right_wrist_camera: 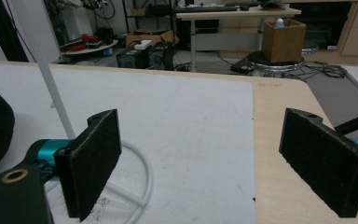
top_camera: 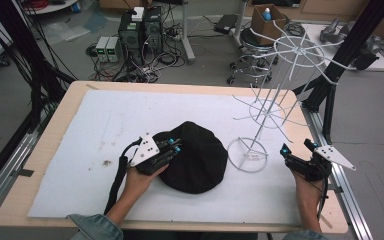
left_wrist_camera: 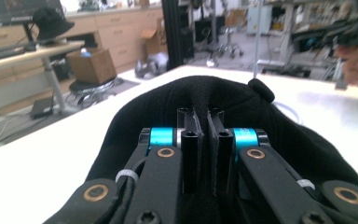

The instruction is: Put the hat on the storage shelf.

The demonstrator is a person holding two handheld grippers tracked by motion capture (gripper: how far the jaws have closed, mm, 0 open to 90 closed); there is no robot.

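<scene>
**Left gripper pinches black hat; right gripper open by rack base**

A black hat (top_camera: 195,156) lies near the centre of the white mat (top_camera: 105,120) on the wooden table (top_camera: 55,120). It is a rounded dome, slightly longer from 11 to 5 o'clock; facing direction cannot be told. The left gripper (top_camera: 174,145) sits at the hat's 9 o'clock edge, jaws closed on a fold of its fabric. The left gripper view shows the fold nipped between the pads (left_wrist_camera: 189,140) and a small button (left_wrist_camera: 261,89) on the crown, which the high view does not resolve.

A white wire rack (top_camera: 272,100) stands at the hat's 3 o'clock, its ring base (top_camera: 248,154) just beside the brim, its arms spreading overhead. The right gripper (top_camera: 296,148) hovers at the rack's 3 o'clock over the table's bare edge, jaws wide apart and empty. The right gripper view has the ring base (right_wrist_camera: 140,172) and pole (right_wrist_camera: 53,93) beside its left pad.

Past the table at 12 o'clock: computer towers (top_camera: 141,30), tangled cables, a stool (top_camera: 252,55) and a cardboard box (top_camera: 267,22).
</scene>
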